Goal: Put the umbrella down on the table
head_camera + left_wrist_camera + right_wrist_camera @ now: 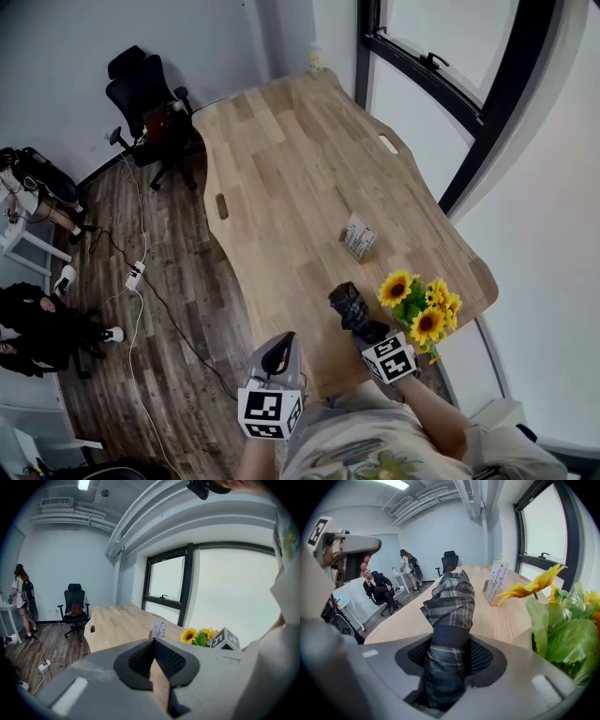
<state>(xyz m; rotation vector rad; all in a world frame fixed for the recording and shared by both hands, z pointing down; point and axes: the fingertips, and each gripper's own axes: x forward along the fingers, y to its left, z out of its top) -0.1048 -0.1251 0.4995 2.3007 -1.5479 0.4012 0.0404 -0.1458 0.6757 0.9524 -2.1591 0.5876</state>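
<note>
My right gripper (450, 656) clamps the folded umbrella (452, 599) at the near end of the surface (300, 169), left of the sunflowers (419, 305); my left gripper (154, 656) is closed, empty

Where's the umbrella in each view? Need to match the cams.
Head view: umbrella low centre, in the right gripper.
Left gripper view: not in it.
Right gripper view: dead centre, clamped between the jaws.
Shared landmark: sunflowers, right of the umbrella in head and right gripper views, right of centre in the left one.
</note>
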